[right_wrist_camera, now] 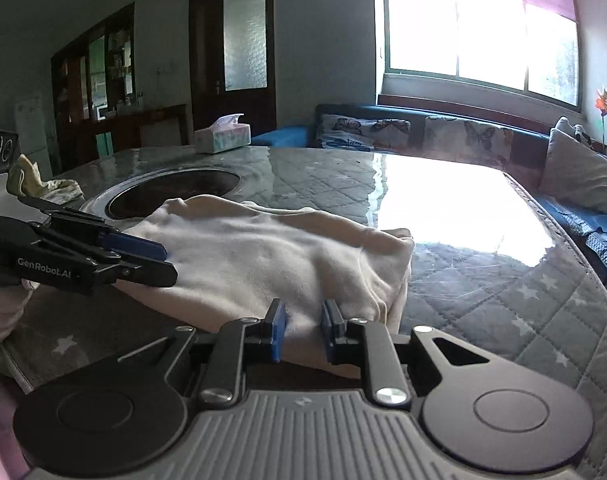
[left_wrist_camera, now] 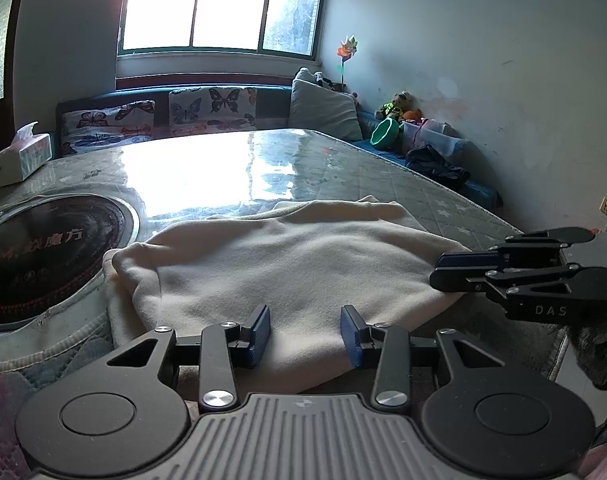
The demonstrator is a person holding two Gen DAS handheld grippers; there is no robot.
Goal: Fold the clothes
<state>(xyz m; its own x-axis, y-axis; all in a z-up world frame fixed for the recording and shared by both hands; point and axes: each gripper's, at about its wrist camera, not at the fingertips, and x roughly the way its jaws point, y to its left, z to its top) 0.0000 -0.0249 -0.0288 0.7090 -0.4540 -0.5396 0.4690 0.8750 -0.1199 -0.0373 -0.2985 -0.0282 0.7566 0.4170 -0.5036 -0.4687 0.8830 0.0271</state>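
The cream garment (left_wrist_camera: 287, 264) lies part-folded on the glass-topped table (right_wrist_camera: 483, 216), near edge toward both tools. Left gripper (left_wrist_camera: 306, 334) sits with jaws apart over that hem, nothing pinched. Right gripper (right_wrist_camera: 302, 330) looks narrowed around a fabric fold, probably so it can lift it over.
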